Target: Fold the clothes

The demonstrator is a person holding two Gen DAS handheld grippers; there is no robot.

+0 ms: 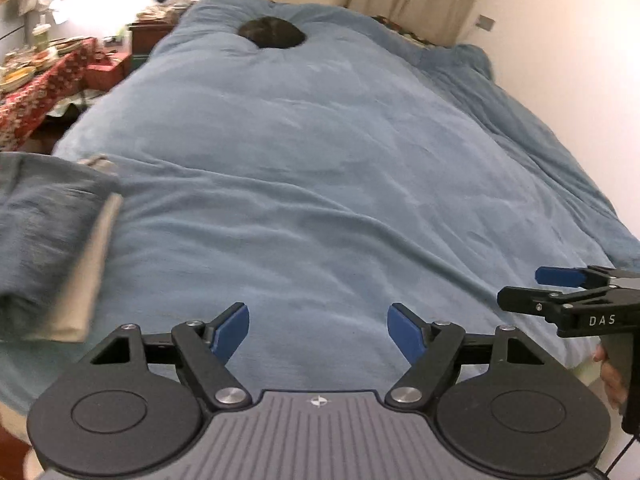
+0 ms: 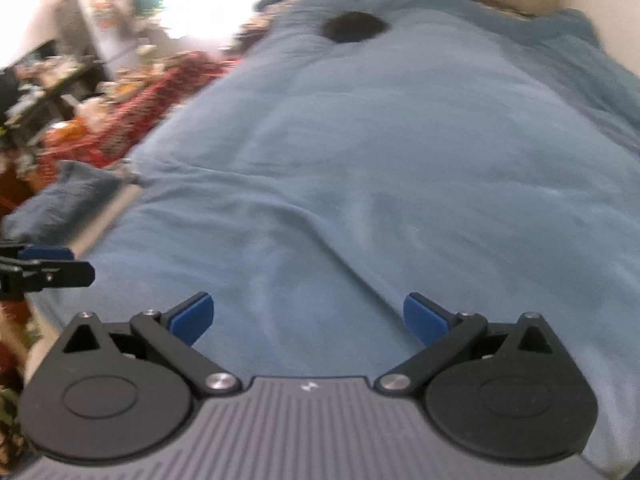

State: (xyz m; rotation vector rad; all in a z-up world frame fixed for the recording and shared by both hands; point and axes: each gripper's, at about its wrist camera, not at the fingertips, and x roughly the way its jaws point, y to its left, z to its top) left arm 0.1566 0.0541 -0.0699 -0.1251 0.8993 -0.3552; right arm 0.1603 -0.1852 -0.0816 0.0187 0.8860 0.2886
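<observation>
1. Left gripper [image 1: 318,330] — jaws spread wide, nothing between them, above the blue bedcover [image 1: 320,180].
2. Right gripper [image 2: 308,320] — jaws fully apart, empty, over the same cover.
3. Folded clothes [image 1: 52,248] — stacked at the bed's left edge.
4. Left view only: a hand [image 1: 610,376] holding the right gripper.

Black linkage grippers with blue fingers [image 1: 232,330], ribbed grey housings.
</observation>
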